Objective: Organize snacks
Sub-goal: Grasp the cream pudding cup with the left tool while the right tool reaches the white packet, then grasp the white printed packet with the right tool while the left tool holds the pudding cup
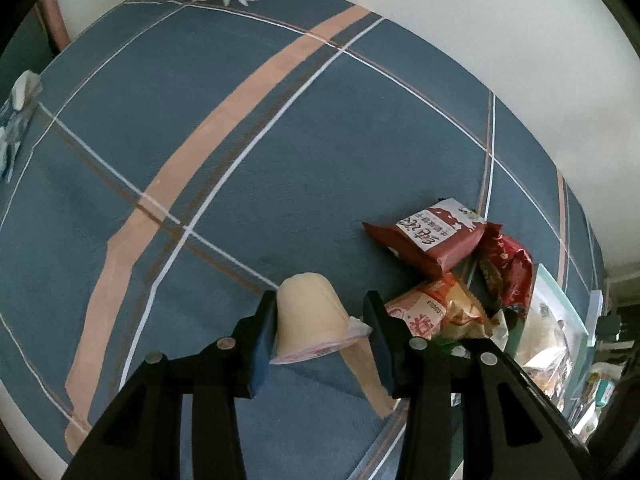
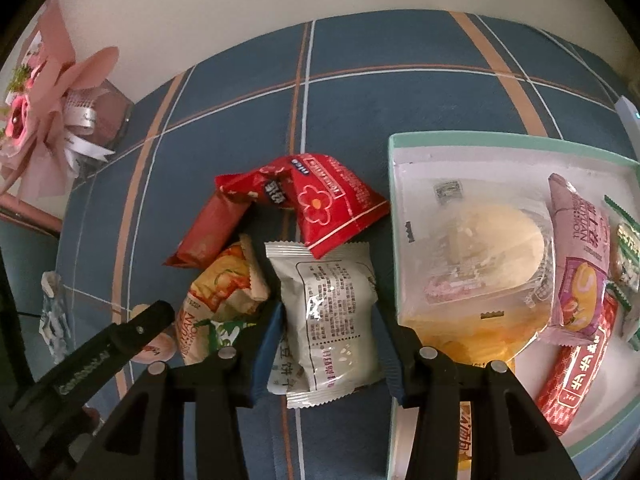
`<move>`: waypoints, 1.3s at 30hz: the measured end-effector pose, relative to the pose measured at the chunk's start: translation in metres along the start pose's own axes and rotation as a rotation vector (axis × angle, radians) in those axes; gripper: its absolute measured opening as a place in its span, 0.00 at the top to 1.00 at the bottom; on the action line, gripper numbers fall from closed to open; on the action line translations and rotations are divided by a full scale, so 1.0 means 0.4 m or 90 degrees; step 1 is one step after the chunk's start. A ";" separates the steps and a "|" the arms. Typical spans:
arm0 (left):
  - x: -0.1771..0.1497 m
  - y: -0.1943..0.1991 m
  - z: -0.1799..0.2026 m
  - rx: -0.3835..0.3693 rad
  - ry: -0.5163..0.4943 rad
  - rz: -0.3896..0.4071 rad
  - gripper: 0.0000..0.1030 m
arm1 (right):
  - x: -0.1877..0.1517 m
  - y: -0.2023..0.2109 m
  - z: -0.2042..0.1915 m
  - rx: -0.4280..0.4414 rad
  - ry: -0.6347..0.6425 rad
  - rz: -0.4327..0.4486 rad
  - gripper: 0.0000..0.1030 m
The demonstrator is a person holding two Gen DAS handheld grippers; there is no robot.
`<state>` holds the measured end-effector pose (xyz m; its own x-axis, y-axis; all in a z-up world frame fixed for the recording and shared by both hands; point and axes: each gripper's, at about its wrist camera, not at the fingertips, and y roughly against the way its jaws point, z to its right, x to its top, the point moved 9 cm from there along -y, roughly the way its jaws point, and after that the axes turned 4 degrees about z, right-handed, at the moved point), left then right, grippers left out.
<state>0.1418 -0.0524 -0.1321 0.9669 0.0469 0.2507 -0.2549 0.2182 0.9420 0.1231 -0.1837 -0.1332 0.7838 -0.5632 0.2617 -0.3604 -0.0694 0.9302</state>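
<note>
On a blue plaid tablecloth (image 1: 280, 128), the left gripper (image 1: 320, 330) is clamped on a cream jelly cup (image 1: 310, 316) lying tipped on its side. The smooth tapered cup could squirt out of the pads. The right gripper (image 2: 328, 344) pinches a grey-white snack packet (image 2: 328, 312); its slippery film could slide free. Just right of that packet sits a mint-edged box (image 2: 500, 136) already holding snacks. More packets lie in a loose pile (image 2: 280, 216) just beyond.
</note>
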 end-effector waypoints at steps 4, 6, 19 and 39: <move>-0.006 0.011 -0.021 0.005 0.015 0.001 0.57 | -0.005 -0.003 -0.033 0.017 0.016 -0.007 0.53; -0.008 0.020 -0.022 0.011 0.015 0.006 0.56 | -0.006 -0.003 -0.045 0.026 0.022 -0.009 0.53; -0.041 0.065 -0.027 0.008 0.015 0.013 0.56 | -0.002 -0.028 -0.051 0.018 0.053 0.007 0.51; -0.035 0.082 -0.022 0.006 0.012 0.018 0.56 | 0.002 -0.034 -0.015 0.036 0.038 0.026 0.43</move>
<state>0.1199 -0.0373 -0.1068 0.9592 0.0720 0.2735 -0.2826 0.2071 0.9366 0.1318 -0.1782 -0.1439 0.7959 -0.5168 0.3154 -0.4194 -0.0949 0.9028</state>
